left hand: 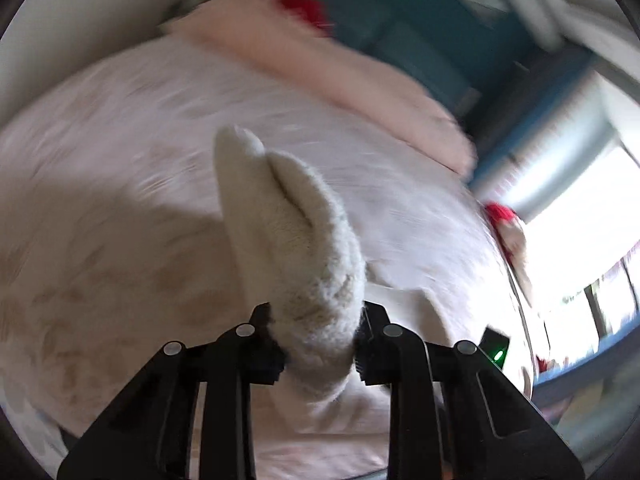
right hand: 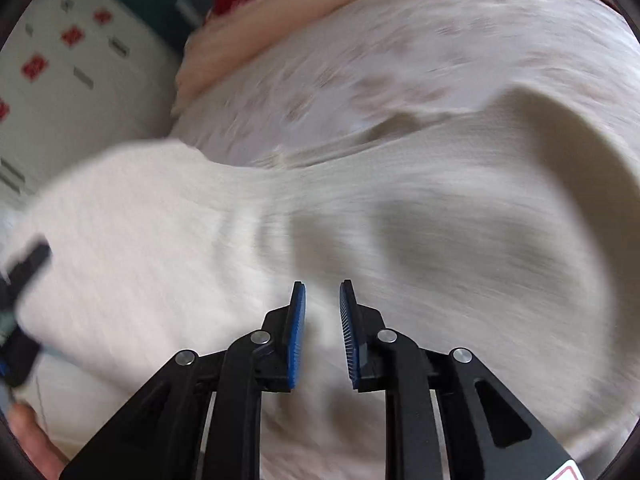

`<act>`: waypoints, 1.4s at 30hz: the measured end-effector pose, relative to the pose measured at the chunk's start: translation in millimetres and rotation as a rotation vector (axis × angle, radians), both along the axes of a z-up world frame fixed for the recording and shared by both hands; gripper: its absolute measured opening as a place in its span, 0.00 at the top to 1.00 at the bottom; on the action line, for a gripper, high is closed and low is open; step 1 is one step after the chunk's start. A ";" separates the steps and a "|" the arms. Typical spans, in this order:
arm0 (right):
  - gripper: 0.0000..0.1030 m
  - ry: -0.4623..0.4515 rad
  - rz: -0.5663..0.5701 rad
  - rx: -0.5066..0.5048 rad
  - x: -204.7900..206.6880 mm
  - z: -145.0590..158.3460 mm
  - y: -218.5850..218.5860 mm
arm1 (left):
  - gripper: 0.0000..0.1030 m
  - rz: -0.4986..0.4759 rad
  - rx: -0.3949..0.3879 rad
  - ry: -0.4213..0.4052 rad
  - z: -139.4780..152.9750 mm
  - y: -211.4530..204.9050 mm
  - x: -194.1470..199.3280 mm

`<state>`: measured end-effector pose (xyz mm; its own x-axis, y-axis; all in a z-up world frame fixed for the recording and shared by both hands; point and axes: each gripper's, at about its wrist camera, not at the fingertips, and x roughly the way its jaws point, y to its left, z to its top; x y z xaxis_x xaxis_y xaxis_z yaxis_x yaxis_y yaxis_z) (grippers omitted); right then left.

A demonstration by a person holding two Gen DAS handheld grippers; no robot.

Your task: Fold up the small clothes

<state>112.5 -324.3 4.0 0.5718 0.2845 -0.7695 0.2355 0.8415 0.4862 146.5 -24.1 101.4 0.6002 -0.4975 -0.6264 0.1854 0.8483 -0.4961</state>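
Bed (left hand: 120,152), garment (left hand: 288,240) between left fingers (left hand: 262,344)

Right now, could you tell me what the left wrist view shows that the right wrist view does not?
Only the left wrist view: the left gripper pinching a bunched cream garment, plus a bright window.
Only the right wrist view: the right gripper with its fingers apart and nothing between them, above that cloth spread wide; a white cabinet.
Both: the garment, the pale bedsheet, a pink pillow.

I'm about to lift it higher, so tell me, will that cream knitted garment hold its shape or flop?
Probably flop: the cream knitted garment bunches into a soft peak in the left gripper and drapes in folds across the bed. Its fuzzy knit likely resists slipping.
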 end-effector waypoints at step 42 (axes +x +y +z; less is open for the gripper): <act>0.79 -0.278 0.053 -0.026 -32.5 122.4 -31.2 | 0.76 -0.239 0.423 0.116 -124.5 -90.9 -68.7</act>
<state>80.0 -355.6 126.4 0.7469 0.3020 -0.5924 0.0510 0.8623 0.5039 77.7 -115.1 -23.1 0.4153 -0.3004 -0.8587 0.3630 0.9202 -0.1464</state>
